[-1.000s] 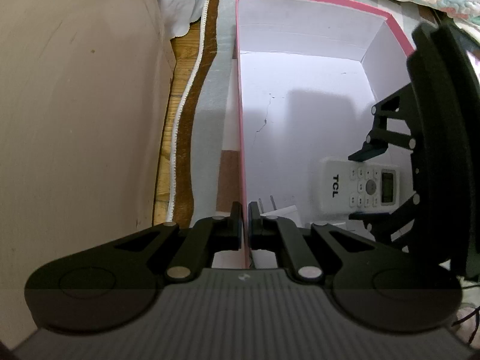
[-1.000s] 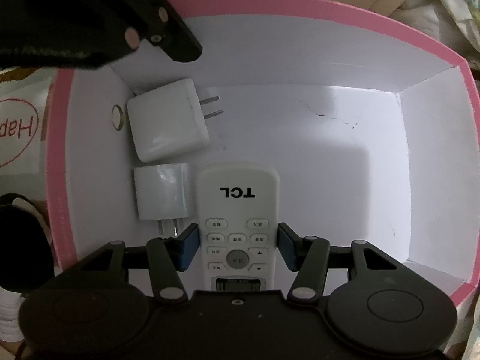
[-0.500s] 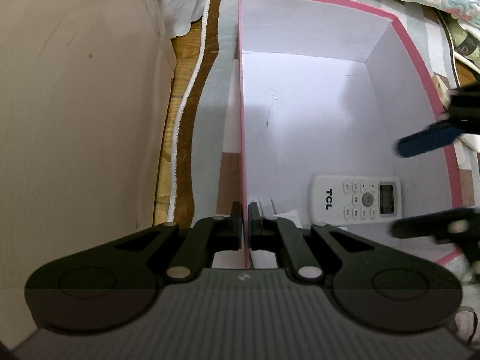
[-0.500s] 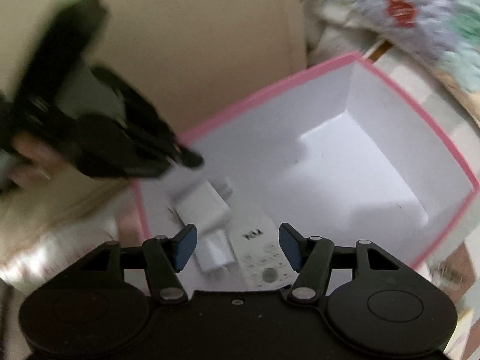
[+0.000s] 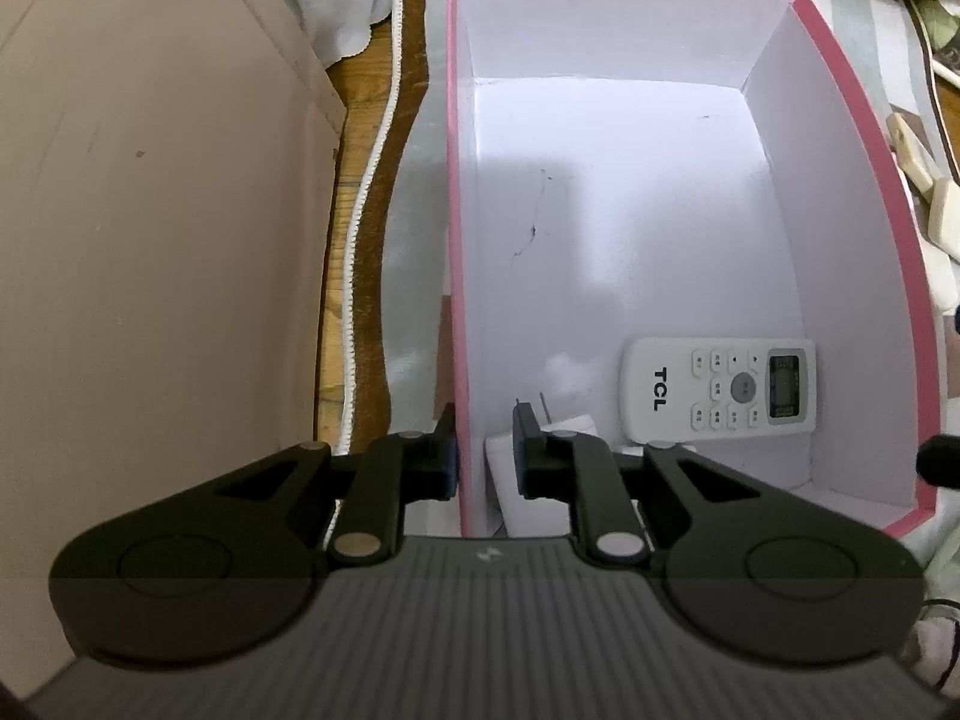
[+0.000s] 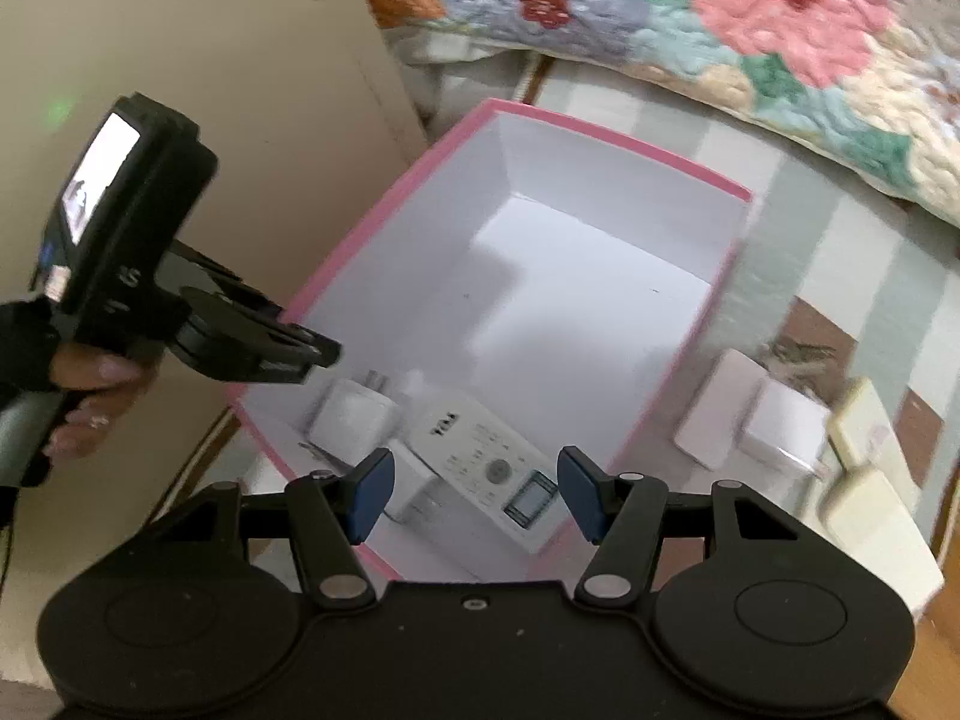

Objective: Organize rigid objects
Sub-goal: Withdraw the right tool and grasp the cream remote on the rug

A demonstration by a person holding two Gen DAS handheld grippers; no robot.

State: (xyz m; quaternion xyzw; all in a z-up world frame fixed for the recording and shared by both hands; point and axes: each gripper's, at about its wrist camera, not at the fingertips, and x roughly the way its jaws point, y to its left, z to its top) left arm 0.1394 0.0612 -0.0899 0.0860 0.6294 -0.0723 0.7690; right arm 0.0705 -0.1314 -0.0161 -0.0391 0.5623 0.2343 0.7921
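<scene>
While the floral quilt (image 6: 750,30) fills the far edge of the scene and a beige panel (image 5: 150,210) stands along the left side, the pink-rimmed box (image 5: 451,240) sits open on the striped cloth (image 6: 840,228), white inside. Down in its near end lies the white remote (image 5: 720,390), face up, display toward the box's right wall, nothing touching it from above. Next to the remote, two white chargers sit in the same end: the bigger charger (image 6: 354,420) nearer the corner, prongs pointing into the box, and a smaller charger (image 6: 411,480) tight against the remote's side. Outside the box, on the cloth to its right, more white plug blocks (image 6: 780,426) and cream ones (image 6: 864,420) wait in a loose cluster, well apart from the remote.

Now the tools. The left gripper (image 5: 483,450) straddles the box's left wall, one finger outside, one inside, and its jaws have just been opening: a narrow gap, with the pink wall between the pads, the inner pad clear of it. From the right wrist view a hand (image 6: 84,384) holds that gripper's handle. The right gripper (image 6: 474,492) hangs above the box's near end, jaws spread wide, blue pads (image 6: 369,492) empty, the remote visible below between them.
</scene>
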